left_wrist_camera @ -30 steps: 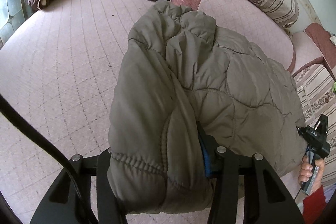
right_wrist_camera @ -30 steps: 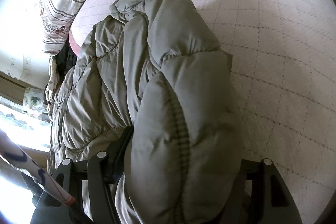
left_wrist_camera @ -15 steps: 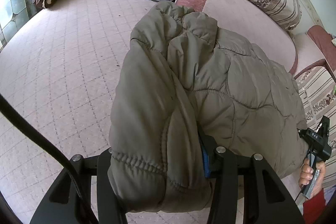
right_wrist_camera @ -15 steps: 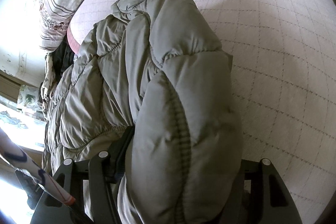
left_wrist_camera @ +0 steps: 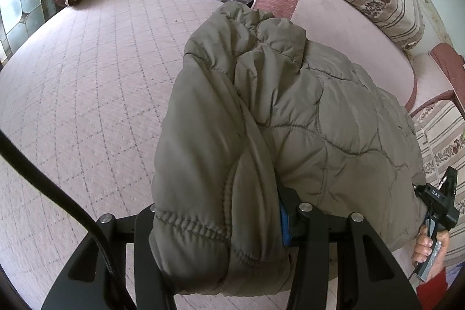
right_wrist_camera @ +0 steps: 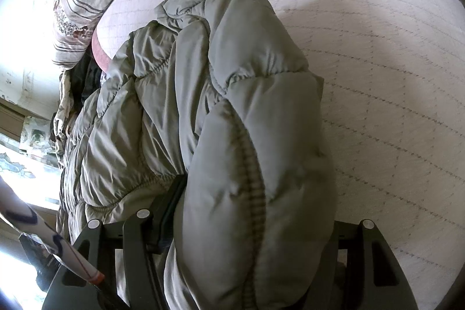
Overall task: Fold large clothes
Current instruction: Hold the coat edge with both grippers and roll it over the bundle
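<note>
Both claws, left claw [left_wrist_camera: 221,225] and right claw [right_wrist_camera: 250,222], clamp the bunched puffer jacket [left_wrist_camera: 290,118] above the bed [left_wrist_camera: 87,106]; folding looks barely begun.

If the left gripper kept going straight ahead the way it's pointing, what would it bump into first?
The left gripper is already clamped on the puffy grey-green jacket, so the jacket itself fills its path. Beyond that, probably the pink quilted bed cover, though depth is hard to judge.
</note>
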`<state>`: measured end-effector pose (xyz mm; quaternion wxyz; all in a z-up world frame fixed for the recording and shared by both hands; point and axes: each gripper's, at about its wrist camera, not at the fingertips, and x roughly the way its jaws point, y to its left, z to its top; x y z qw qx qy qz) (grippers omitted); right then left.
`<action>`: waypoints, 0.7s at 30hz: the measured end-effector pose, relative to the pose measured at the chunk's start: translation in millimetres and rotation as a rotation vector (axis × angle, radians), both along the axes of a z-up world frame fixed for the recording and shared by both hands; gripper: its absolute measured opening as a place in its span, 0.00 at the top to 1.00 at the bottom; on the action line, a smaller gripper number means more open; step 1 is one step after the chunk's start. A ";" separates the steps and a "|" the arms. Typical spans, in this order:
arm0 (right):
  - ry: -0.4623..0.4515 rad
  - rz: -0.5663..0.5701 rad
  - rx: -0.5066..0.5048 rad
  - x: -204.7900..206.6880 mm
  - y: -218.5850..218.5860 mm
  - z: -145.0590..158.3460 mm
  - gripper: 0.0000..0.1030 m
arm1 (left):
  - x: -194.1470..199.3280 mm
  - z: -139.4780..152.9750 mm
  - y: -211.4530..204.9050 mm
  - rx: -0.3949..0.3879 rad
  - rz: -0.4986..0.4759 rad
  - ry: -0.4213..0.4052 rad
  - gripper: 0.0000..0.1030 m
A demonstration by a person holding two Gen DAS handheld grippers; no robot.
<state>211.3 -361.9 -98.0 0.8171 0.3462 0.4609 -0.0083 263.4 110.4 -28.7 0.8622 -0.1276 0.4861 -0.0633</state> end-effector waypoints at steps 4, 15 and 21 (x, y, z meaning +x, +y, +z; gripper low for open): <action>-0.004 0.003 0.012 -0.8 -5.2 -3.4 0.35 | 4.3 -3.1 -0.9 0.003 0.002 0.009 0.53; 0.001 0.007 0.001 -10.5 -5.8 0.2 0.38 | -8.0 -2.6 3.5 -0.002 0.009 0.006 0.54; 0.001 0.019 -0.009 -16.0 -3.9 5.2 0.43 | -18.8 -1.0 4.0 0.008 0.009 0.003 0.54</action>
